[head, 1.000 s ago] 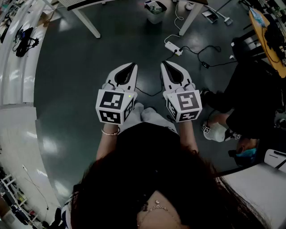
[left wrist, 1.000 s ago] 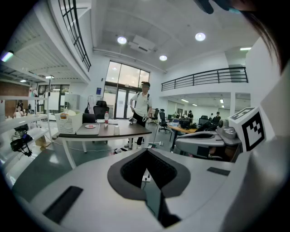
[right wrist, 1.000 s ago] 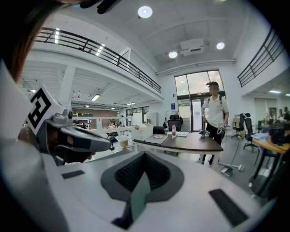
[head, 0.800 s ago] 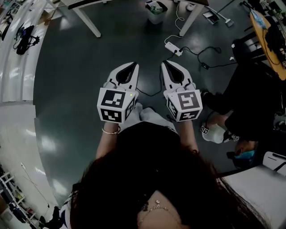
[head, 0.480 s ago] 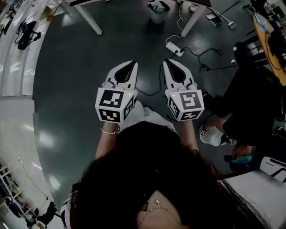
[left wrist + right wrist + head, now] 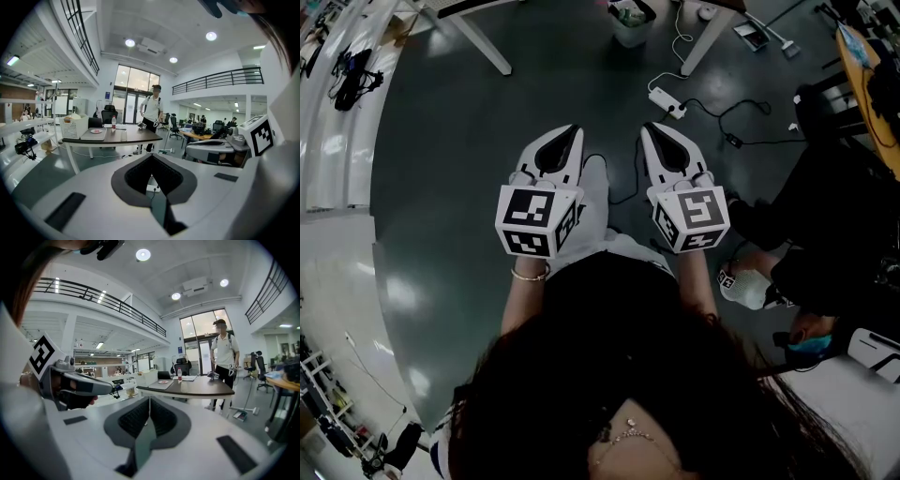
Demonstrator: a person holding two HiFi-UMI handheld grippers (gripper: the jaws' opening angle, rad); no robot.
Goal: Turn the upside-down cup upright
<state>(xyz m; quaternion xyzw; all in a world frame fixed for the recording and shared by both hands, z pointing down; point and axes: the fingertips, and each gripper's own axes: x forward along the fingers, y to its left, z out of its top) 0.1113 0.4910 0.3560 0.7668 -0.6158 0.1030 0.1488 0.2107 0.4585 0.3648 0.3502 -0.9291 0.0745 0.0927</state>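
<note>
No cup can be made out in any view. In the head view my left gripper [image 6: 572, 128] and right gripper [image 6: 649, 127] are held side by side at waist height over the dark floor, both pointing forward. Each is shut with nothing between its jaws. The left gripper view looks past the closed left gripper [image 6: 151, 156] to a dark-topped table [image 6: 117, 136] some way ahead. The right gripper view shows the closed right gripper [image 6: 149, 398] aimed at the same table [image 6: 197, 386].
On the table stand a white basket [image 6: 75, 126], a bottle [image 6: 113, 122] and a plate [image 6: 96, 131]. A person [image 6: 152, 110] stands behind it. A power strip [image 6: 664, 100] with cables and a bin [image 6: 626, 23] are on the floor ahead. Another person [image 6: 825, 216] sits at the right.
Both grippers have edged forward over the floor, still shut. The wearer's pale-trousered leg has swung forward between them.
</note>
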